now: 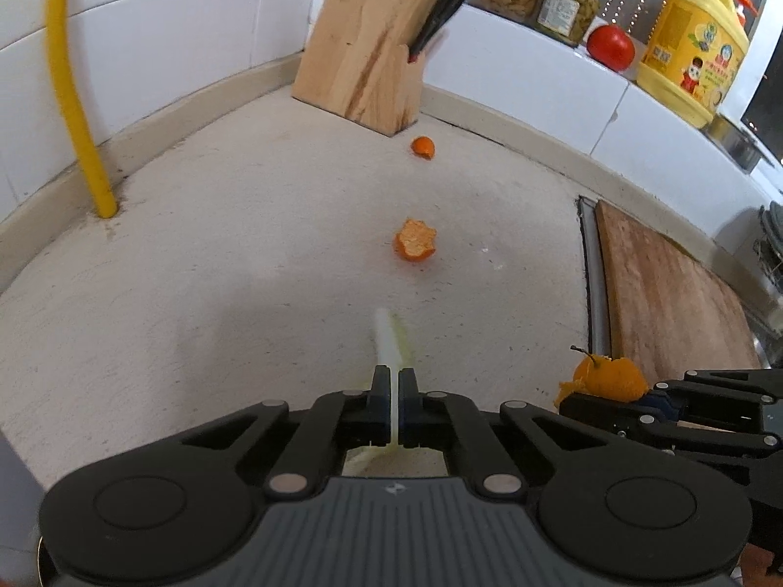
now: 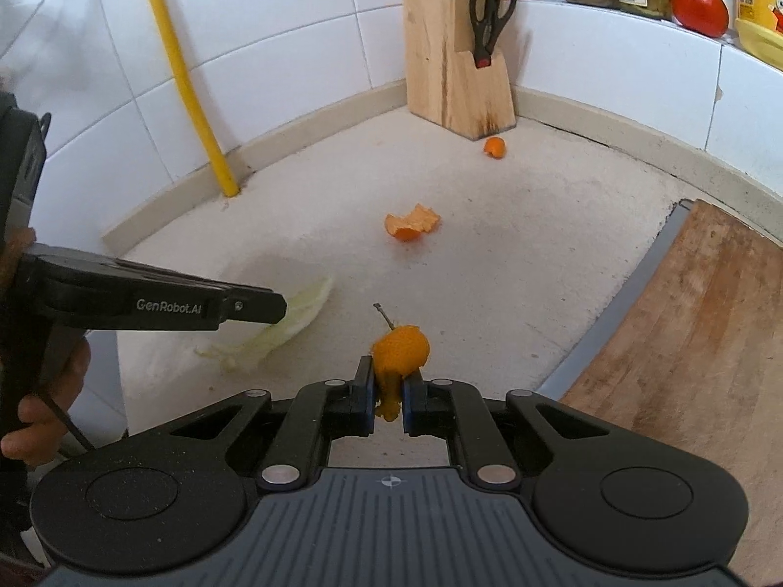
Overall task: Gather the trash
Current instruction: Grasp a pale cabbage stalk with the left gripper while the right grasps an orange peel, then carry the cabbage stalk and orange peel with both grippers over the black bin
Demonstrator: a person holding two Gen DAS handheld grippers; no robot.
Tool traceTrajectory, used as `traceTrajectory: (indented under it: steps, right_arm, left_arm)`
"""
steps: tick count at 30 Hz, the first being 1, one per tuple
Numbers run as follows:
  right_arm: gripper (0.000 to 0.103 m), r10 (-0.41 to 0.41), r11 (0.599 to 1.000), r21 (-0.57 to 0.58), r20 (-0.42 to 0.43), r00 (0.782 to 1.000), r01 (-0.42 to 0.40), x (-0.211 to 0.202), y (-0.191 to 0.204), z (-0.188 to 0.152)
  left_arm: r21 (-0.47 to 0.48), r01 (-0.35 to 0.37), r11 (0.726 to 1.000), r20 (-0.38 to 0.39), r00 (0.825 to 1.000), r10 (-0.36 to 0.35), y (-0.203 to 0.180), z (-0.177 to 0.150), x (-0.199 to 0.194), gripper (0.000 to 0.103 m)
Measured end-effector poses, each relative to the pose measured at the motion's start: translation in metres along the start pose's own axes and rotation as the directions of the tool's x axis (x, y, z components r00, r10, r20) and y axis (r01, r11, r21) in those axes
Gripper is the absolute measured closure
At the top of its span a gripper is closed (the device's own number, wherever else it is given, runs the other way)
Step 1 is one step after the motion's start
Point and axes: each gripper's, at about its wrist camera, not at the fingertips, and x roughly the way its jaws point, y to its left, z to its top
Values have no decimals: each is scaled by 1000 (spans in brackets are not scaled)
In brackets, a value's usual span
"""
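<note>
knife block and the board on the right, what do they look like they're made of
Knife block: looks like pale solid wood, unvarnished or matte, with streaky grain and darker brown marks down its faces. Board: also seems wooden, reddish brown, dull and worn, with fine scratches across its surface. A grey strip runs along its near edge, possibly metal or plastic; that cannot be told.

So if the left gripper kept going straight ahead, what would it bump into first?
Probably the orange peel piece in the middle of the counter. The left gripper, shut on a cabbage leaf, points nearly at it, though depth is hard to judge.
</note>
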Motion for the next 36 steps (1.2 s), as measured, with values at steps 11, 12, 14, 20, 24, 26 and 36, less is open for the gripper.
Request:
traceTrajectory:
  steps: [11, 12, 14, 20, 24, 26, 36]
  right_arm:
    - [89, -15, 1000, 11, 12, 1000, 15, -7, 9, -9]
    - [89, -17, 1000, 15, 12, 1000, 17, -8, 7, -11]
    - [89, -20, 1000, 21, 13, 1000, 20, -10, 4, -13]
    - [89, 3, 1000, 30, 26, 1000, -4, -11, -3, -16]
    - [89, 26, 999, 30, 47, 999, -27, -14, -7, -14]
    - [89, 34, 999, 27, 57, 998, -35, -16, -8, -12]
    - [89, 78, 996, -46, 85, 993, -74, -14, 19, 5]
  left_arm:
    - [40, -18, 999, -1, 1000, 18, -17, -9, 13, 65]
    - [65, -44, 997, 7, 999, 44, -23, -8, 16, 59]
    - [100, -124, 987, 22, 992, 123, -32, -4, 24, 58]
    - [85, -163, 983, -46, 985, 167, -28, 1, 44, 99]
    - [38, -150, 988, -13, 988, 151, -22, 1, 24, 101]
    - [13, -151, 988, 5, 988, 151, -19, 3, 12, 101]
    - [-39, -180, 983, 58, 982, 182, 1, -9, -27, 101]
